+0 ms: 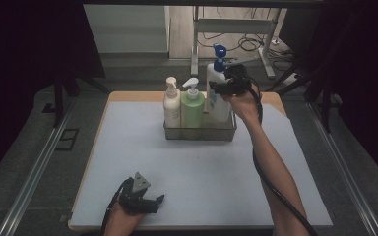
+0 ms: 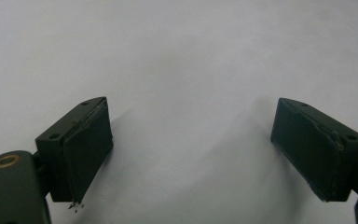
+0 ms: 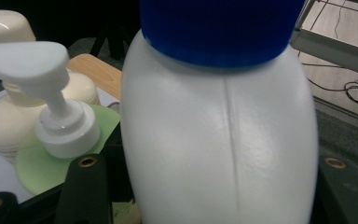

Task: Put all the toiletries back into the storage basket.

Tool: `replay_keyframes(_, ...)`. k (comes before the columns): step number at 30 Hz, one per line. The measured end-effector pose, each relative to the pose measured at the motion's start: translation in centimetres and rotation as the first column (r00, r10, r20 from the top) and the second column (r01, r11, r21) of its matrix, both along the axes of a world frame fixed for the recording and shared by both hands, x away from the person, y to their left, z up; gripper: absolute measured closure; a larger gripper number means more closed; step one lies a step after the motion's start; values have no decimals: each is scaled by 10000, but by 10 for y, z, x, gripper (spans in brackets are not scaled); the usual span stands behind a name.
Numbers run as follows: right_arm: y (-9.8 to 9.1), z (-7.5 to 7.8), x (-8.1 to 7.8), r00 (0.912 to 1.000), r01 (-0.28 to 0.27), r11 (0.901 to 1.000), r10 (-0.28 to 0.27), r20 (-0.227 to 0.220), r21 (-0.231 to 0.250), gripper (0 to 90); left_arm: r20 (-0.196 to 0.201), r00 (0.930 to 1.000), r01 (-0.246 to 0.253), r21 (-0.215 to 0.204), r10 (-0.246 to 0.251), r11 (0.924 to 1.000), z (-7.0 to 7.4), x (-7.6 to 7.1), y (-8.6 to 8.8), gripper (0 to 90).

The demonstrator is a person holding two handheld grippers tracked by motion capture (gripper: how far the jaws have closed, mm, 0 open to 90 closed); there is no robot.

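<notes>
A white bottle (image 1: 220, 105) with a blue trigger top (image 1: 219, 53) stands at the right end of a metal basket (image 1: 199, 133). My right gripper (image 1: 215, 89) is shut on the bottle's upper body from the right. In the right gripper view the white bottle (image 3: 219, 140) sits between the two jaws of my right gripper (image 3: 219, 191), pressed on both sides. My left gripper (image 1: 153, 202) rests near the mat's front edge. It stands open (image 2: 191, 126) over bare mat, with nothing between its fingers.
A cream pump bottle (image 1: 172, 104) and a green pump bottle (image 1: 192, 107) stand in the same basket, left of the white one. The green bottle (image 3: 35, 170) is close beside my left jaw. A pale mat (image 1: 128, 162) covers the wooden table.
</notes>
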State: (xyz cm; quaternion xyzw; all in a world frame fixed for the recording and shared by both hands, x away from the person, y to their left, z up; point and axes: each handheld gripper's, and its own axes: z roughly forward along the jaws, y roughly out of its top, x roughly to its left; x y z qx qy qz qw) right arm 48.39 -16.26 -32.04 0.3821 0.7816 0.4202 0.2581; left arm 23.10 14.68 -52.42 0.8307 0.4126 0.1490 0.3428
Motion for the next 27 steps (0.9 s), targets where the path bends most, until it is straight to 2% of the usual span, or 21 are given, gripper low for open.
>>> replay_keyframes(7, -2, -15, 4, 9999, 73, 10000, -73, -74, -61, 399, -21, 10000, 12, 11, -12, 10000, 0, 0, 0, 122)
replay_keyframes(15, -8, -33, 4, 9993, 141, 9999, -141, -358, 16, 399, -21, 10000, 13, 12, -13, 10000, 0, 0, 0, 122)
replay_keyframes(27, -16, -45, -1, 9974, -10, 10000, 16, -723, 84, 399, -21, 10000, 12, 13, -12, 10000, 0, 0, 0, 122)
